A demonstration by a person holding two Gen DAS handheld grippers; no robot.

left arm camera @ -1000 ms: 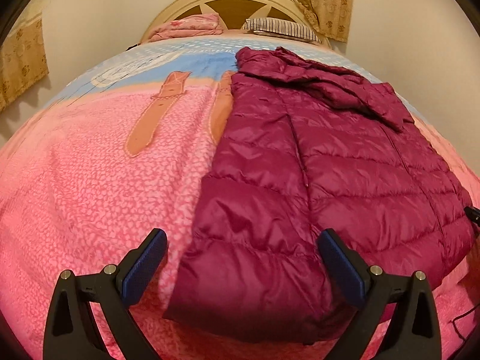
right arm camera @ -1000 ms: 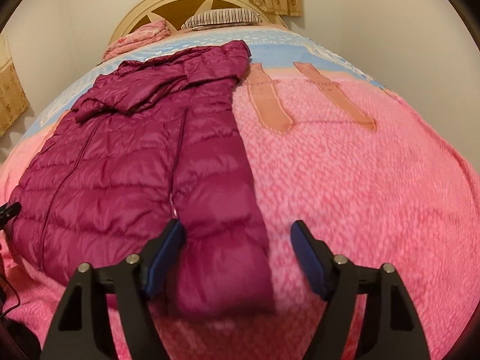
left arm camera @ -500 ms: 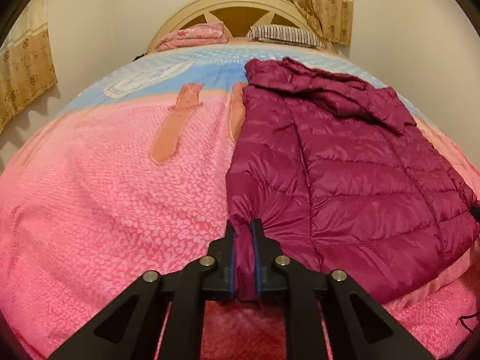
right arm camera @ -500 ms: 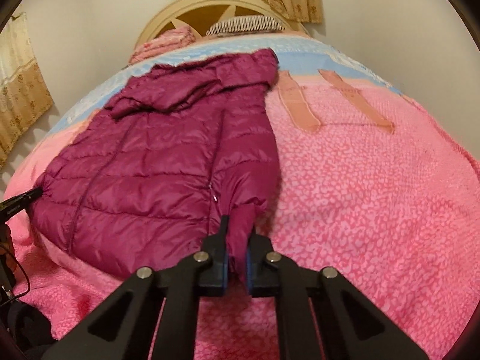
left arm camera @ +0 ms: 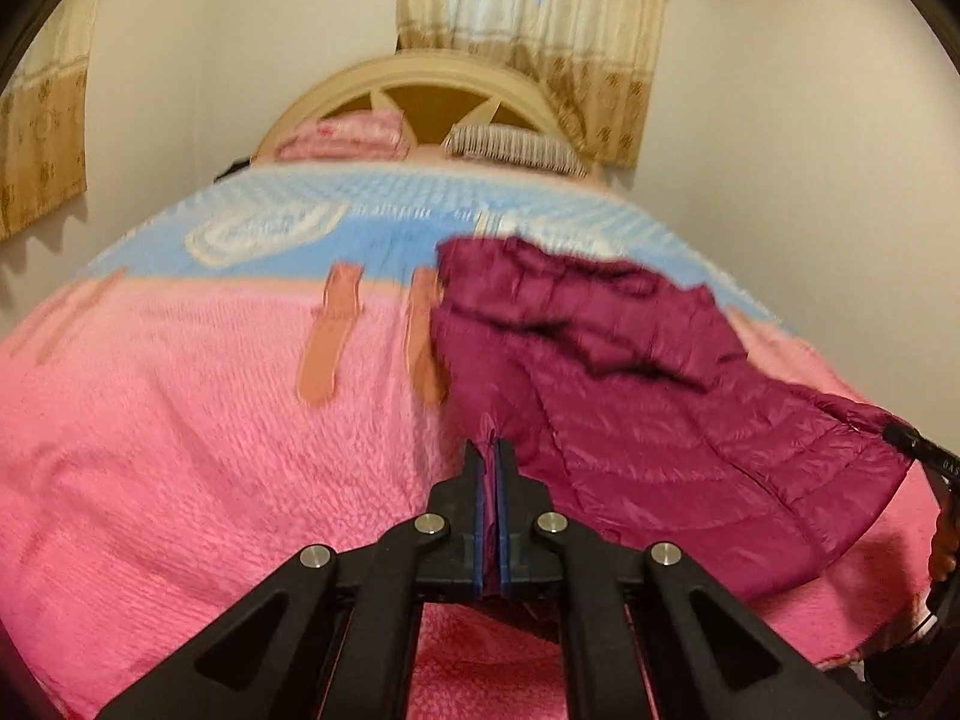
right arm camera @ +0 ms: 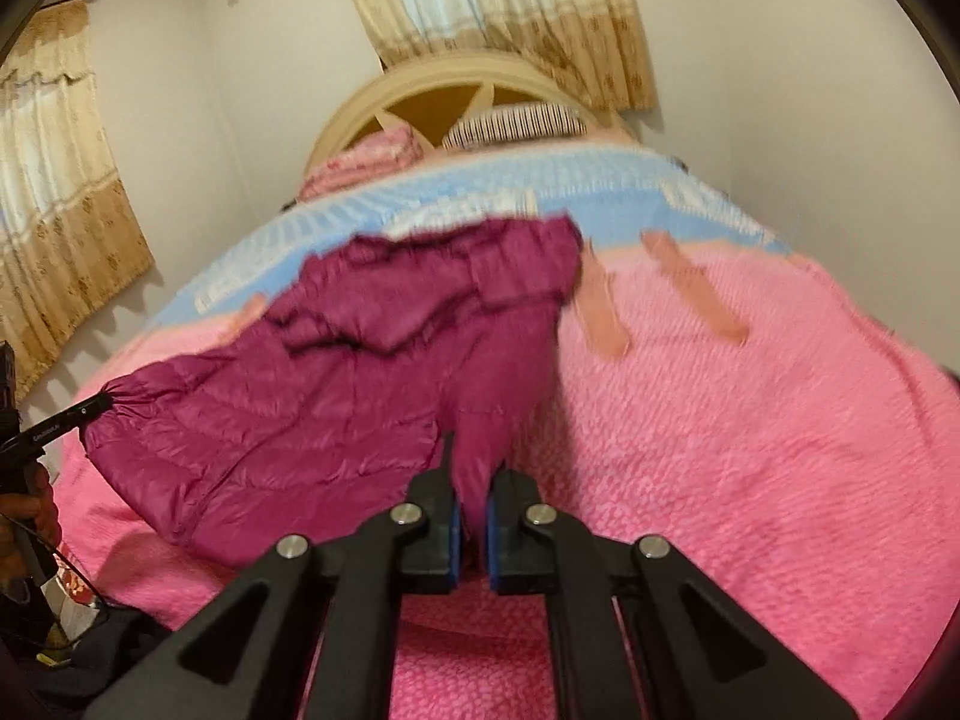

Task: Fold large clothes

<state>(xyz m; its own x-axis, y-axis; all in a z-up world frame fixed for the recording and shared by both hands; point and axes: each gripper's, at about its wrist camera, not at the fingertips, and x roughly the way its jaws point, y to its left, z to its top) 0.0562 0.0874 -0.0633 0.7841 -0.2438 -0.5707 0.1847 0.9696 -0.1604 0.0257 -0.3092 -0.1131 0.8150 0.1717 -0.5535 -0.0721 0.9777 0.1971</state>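
1. Between the near fingers of the left gripper (left arm camera: 491,468), a pinched hem corner of the magenta quilted puffer jacket (left arm camera: 660,420) is now raised off the bed.
2. Right gripper (right arm camera: 471,504) clamps the opposite hem corner, likewise lifted since half a second ago.
3. Glossy, stitched panels sag toward the fuzzy pink bedspread (left arm camera: 180,420); the hood stays far, near the arched headboard (left arm camera: 420,78).

- The left gripper (left arm camera: 492,468) is clamped on a fold of the magenta puffer jacket (left arm camera: 648,420) at its near left corner.
- The jacket hangs lifted off the pink bedspread (left arm camera: 180,420), stretched to the right, where the tip of the right gripper (left arm camera: 918,450) pinches its other near corner.
- The far end of the jacket lies rumpled on the bedspread's blue band.
- A striped pillow (left arm camera: 516,147) and a pink pillow (left arm camera: 348,135) rest against the headboard (left arm camera: 414,81).
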